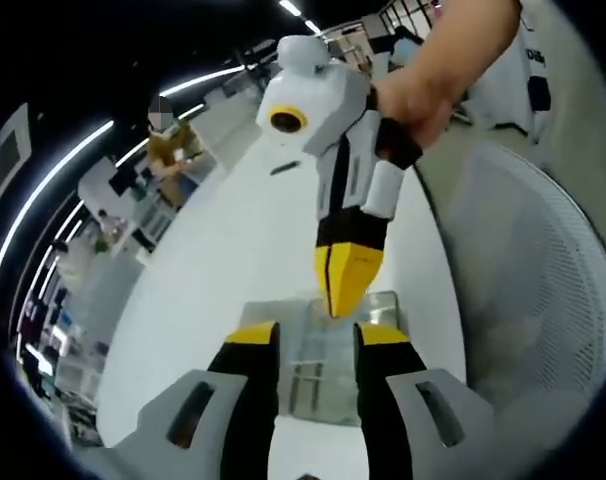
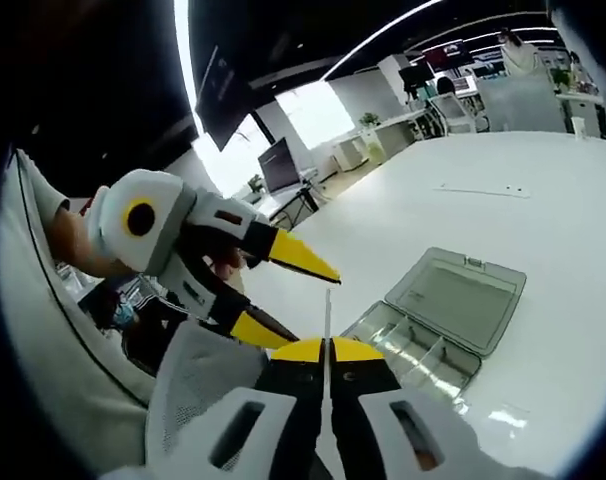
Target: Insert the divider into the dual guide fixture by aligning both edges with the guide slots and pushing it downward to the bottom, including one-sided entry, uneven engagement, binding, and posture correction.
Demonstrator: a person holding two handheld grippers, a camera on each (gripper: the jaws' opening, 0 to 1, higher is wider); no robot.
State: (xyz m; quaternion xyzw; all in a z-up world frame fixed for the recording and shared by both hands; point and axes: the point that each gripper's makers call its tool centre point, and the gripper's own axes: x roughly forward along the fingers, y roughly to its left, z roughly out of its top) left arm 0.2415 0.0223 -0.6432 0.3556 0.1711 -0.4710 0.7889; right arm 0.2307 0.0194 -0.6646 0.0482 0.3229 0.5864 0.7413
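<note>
The divider (image 2: 327, 318) is clamped edge-up in the right gripper (image 2: 327, 352) for alignment above the fixture (image 2: 438, 325) — the left gripper (image 1: 314, 335) is held open

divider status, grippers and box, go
Right gripper shut on divider, held above the table. Left gripper open, aimed at clear box. Box lid open, compartments bare. Nothing in the way.

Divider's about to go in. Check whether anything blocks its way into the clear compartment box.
Nothing visible does. The right gripper holds the divider edge-on, and the clear compartment box lies open with its lid folded back. The left gripper, jaws open, sits on the divider's other side, away from the box.
</note>
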